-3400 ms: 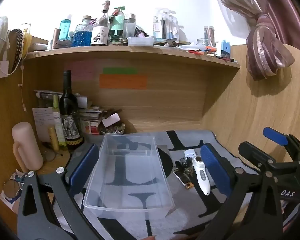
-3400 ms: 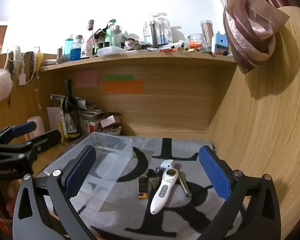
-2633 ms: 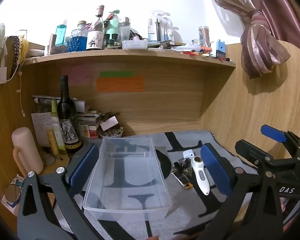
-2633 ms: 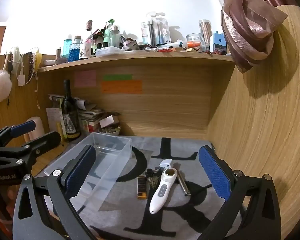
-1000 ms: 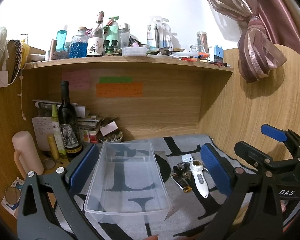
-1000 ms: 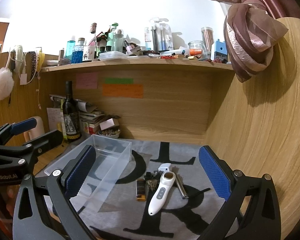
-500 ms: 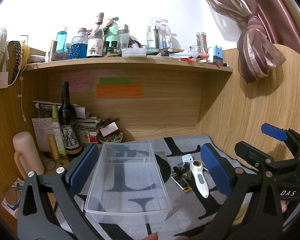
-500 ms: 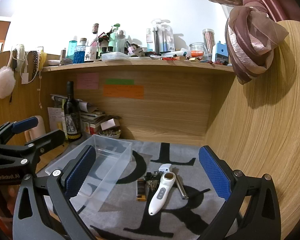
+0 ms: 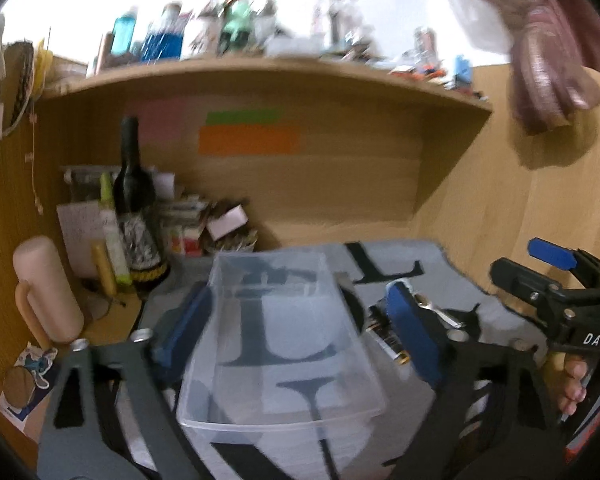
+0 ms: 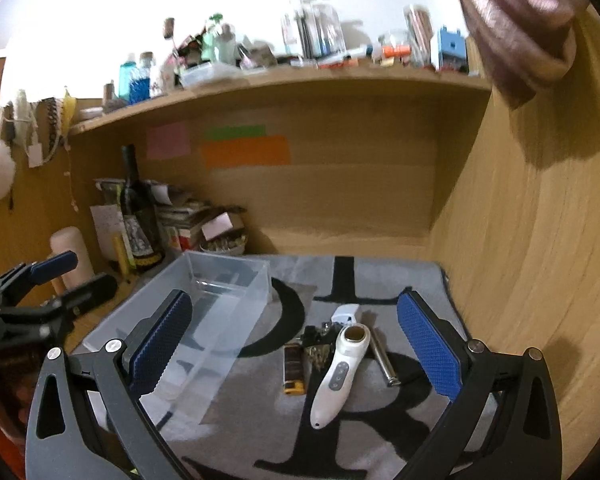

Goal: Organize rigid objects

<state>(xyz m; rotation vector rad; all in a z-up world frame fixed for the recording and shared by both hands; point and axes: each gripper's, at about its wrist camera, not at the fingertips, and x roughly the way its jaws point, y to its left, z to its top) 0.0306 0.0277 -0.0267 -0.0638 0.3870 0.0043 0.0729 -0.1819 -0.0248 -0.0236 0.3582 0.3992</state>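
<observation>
A clear plastic bin (image 9: 276, 344) stands empty on the grey lettered mat (image 10: 360, 432); it also shows in the right wrist view (image 10: 220, 304). My left gripper (image 9: 296, 332) is open, its pads either side of the bin, apart from its walls. To the bin's right lies a small pile: a white handheld device (image 10: 338, 372), a dark lighter with a yellow end (image 10: 294, 368), a metal cylinder (image 10: 382, 356), a white clip (image 10: 346, 314) and dark keys. My right gripper (image 10: 296, 348) is open and empty above the pile. The left view shows only the lighter (image 9: 388, 344).
A wine bottle (image 9: 134, 208), a pink cylinder (image 9: 46, 288), stacked boxes and a small bowl (image 10: 224, 244) crowd the back left corner. A shelf (image 10: 280, 76) full of bottles runs overhead. A wooden wall (image 10: 540, 260) closes the right side. A tied curtain (image 9: 548, 60) hangs upper right.
Both grippers have tilted down and moved forward. The left gripper's pads now flank the bin. The right gripper sits closer over the pile. Nothing on the mat has moved.
</observation>
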